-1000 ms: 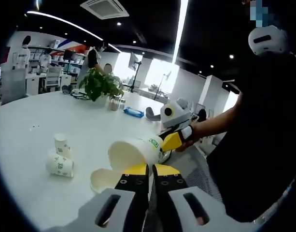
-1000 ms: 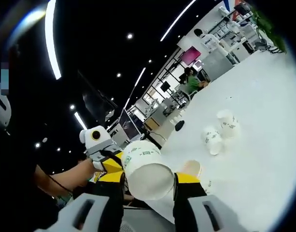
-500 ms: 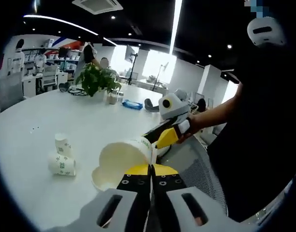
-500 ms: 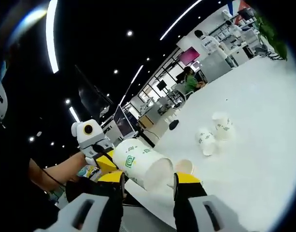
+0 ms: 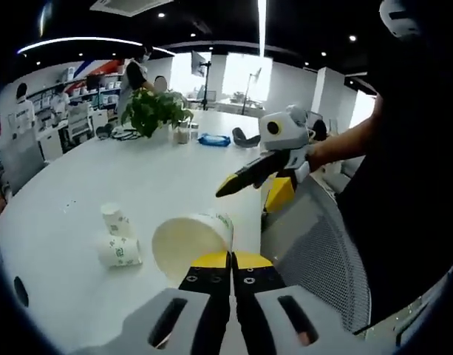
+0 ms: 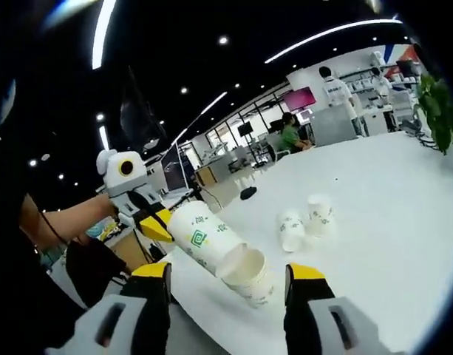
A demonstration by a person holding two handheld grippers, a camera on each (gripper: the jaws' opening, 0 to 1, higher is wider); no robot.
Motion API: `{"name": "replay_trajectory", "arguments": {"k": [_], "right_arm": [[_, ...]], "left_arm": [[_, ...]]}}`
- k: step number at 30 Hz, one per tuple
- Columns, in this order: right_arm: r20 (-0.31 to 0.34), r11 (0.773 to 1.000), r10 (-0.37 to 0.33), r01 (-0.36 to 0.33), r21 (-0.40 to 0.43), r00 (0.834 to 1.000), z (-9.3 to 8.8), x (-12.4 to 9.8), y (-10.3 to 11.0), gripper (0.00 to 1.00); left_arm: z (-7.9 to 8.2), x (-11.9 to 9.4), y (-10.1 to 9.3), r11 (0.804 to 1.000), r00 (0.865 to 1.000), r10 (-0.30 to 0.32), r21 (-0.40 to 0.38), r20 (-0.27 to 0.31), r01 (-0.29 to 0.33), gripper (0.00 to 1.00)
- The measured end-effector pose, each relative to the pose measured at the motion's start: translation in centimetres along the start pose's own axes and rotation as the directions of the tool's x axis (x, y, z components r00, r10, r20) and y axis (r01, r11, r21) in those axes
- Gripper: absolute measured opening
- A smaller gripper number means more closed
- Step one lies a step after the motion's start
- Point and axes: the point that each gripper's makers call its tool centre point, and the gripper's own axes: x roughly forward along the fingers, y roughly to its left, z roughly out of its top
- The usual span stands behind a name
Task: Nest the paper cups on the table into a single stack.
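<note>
Near table [image 6: 403, 222] edge: four paper cups.
Nested pair [image 6: 226, 255]: my left gripper [image 5: 230, 260] clamps one's rim.
Loose cups [image 6: 304, 220]: two, inboard.
My right gripper [image 6: 230, 274]: jaws apart, empty.

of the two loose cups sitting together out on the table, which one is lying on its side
The paper cup nearer the left gripper lies on its side. The cup beside it, farther off, stands upside down with its base up.
</note>
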Motion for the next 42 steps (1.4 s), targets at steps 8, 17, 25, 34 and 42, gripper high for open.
{"name": "replay_trajectory", "arguments": {"k": [8,17,25,34,42], "right_arm": [[-0.067,0.990,-0.060,0.051,-0.131,0.996,-1.9,-0.3,-0.7,0.75],[-0.118,0.980,-0.096,0.073,-0.186,0.988,-3.7,-0.7,-1.2,0.76],[-0.124,0.979,-0.110,0.086,-0.183,0.986,-4.2,-1.0,-1.4,0.76],[-0.118,0.981,-0.122,0.102,-0.164,0.986,-4.2,-1.4,-1.8,0.75],[-0.116,0.983,-0.119,0.100,-0.154,0.986,-4.3,-1.2,-1.6,0.74]], "left_arm": [[-0.9,0.7,0.9,0.998,0.997,0.021,0.064,-0.080,-0.016,0.00],[-2.0,1.3,1.8,0.986,0.982,0.052,0.164,-0.182,-0.022,0.00],[-2.9,2.0,2.1,0.971,0.964,0.074,0.240,-0.255,-0.012,0.00],[-3.3,2.3,2.2,0.950,0.947,0.093,0.314,-0.307,0.009,0.00],[-3.9,2.2,2.1,0.927,0.925,0.115,0.374,-0.362,0.031,0.00]]}}
